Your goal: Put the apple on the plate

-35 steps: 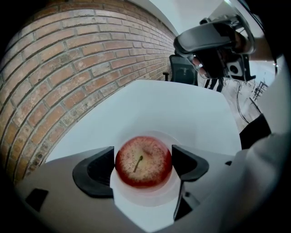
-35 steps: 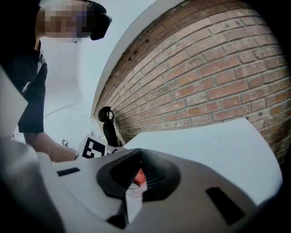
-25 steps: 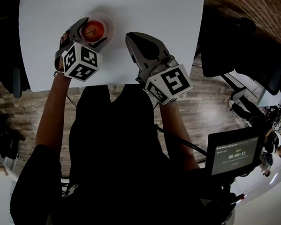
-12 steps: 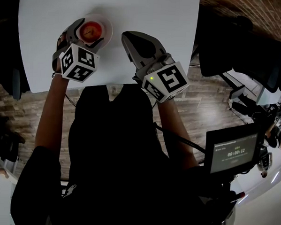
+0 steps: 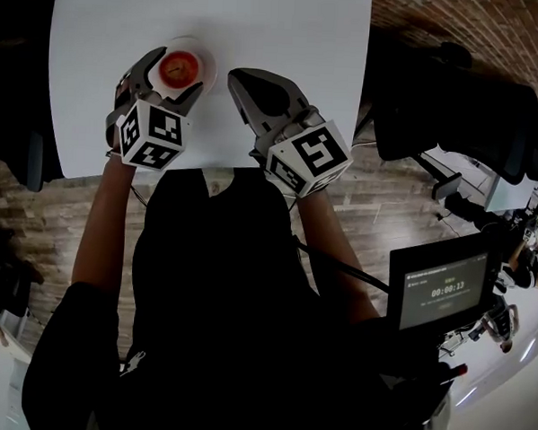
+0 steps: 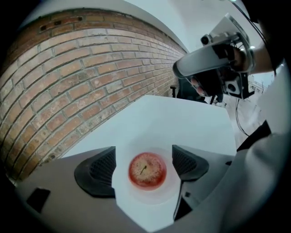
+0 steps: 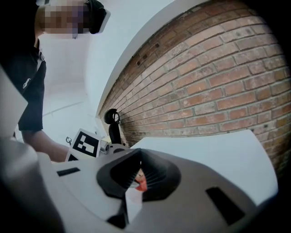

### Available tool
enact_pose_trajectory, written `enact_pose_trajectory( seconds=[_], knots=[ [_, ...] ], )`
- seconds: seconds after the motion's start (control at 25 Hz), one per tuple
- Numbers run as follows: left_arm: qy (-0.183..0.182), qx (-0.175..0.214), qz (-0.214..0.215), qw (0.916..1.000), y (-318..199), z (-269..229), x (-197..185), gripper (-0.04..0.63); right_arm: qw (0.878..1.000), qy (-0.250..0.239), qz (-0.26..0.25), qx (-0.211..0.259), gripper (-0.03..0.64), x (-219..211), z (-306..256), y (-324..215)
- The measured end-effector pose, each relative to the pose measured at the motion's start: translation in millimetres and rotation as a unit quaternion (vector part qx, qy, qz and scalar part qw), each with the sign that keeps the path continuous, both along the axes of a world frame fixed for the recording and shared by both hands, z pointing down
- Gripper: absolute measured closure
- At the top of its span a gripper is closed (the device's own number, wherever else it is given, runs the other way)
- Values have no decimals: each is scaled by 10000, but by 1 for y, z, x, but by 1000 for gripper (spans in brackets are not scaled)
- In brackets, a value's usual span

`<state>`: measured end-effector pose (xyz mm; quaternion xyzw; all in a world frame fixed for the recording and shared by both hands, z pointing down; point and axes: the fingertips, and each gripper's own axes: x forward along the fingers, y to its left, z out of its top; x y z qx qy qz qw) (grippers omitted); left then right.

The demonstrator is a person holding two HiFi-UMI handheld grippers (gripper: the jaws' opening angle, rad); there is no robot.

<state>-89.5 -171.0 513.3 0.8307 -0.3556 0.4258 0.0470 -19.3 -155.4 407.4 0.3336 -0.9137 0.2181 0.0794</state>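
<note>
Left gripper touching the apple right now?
Apart. In the left gripper view the apple sits on the plate, with white plate showing between it and each jaw of the open left gripper.

My left tongs (image 5: 178, 70) and right tongs (image 5: 242, 79) are pale grey shells with black ribbed pads (image 6: 97, 170). Each carries a white block with black square markers: the left cube (image 5: 152, 133) and the right cube (image 5: 308, 158). I see a black short-sleeved shirt (image 5: 212, 278) and a thin black cable (image 5: 338, 265) beside the right arm.
</note>
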Motion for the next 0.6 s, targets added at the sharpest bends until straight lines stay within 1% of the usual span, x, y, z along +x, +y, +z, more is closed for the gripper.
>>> enact_pose_trajectory(
  seconds=[0.16, 0.28, 0.44, 0.56, 0.6],
  knots=[
    [276, 291, -159, 9991, -2, -16, 5, 312, 9999, -15, -54, 109, 613, 2, -3, 0],
    [422, 402, -289, 9979, -5, -22, 4, 370, 9998, -37, -100, 162, 614, 1, -4, -2],
    [663, 594, -491, 9948, 2, -44, 4, 490, 9994, -58, -157, 315, 614, 1, -19, 5],
    [878, 640, -682, 9917, 9, -59, 4, 537, 9990, -72, -201, 401, 614, 3, -30, 12],
    [919, 632, -730, 9911, 10, -61, 3, 540, 9988, -81, -213, 430, 614, 3, -32, 12]
  ],
)
